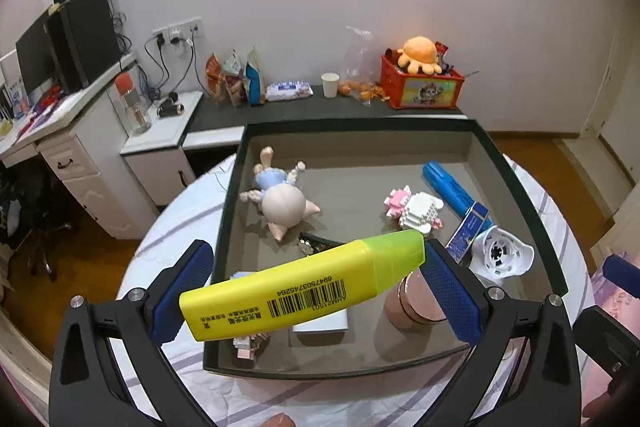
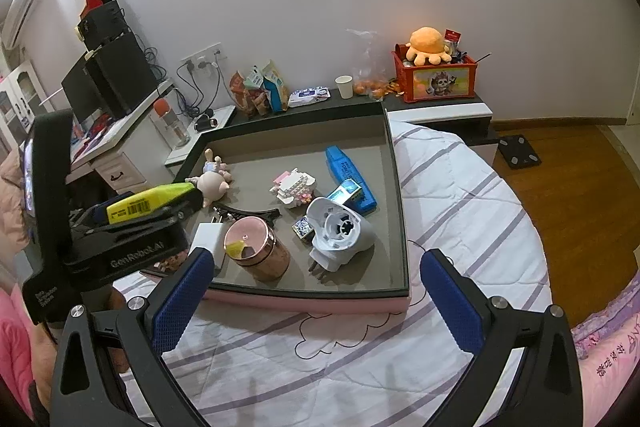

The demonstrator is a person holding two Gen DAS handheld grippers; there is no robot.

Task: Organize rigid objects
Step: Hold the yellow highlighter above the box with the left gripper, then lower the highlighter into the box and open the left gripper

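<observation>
A yellow highlighter (image 1: pixel 300 291) spans lengthwise between the blue pads of my left gripper (image 1: pixel 316 257), which is shut on its two ends above the tray's near left part. The right wrist view shows that gripper (image 2: pixel 176 205) and the yellow highlighter (image 2: pixel 148 201) over the tray's left rim. The dark-rimmed tray (image 1: pixel 360 125) (image 2: pixel 400 211) holds a pig doll (image 1: pixel 282 203), a blue highlighter (image 2: pixel 348 175), a white block toy (image 2: pixel 294 187), a white plastic fan part (image 2: pixel 340 233), a pink tin (image 2: pixel 256 251) and a white charger (image 2: pixel 208 237). My right gripper (image 2: pixel 316 261) is open over the bedsheet before the tray.
The tray lies on a round bed with a striped sheet (image 2: pixel 460 227). Behind it a low dark shelf carries a red box (image 1: pixel 420 89) with an orange plush, a paper cup (image 1: pixel 330 84) and snack bags. A white desk (image 1: pixel 60 131) stands at the left; wooden floor (image 2: pixel 560 179) at the right.
</observation>
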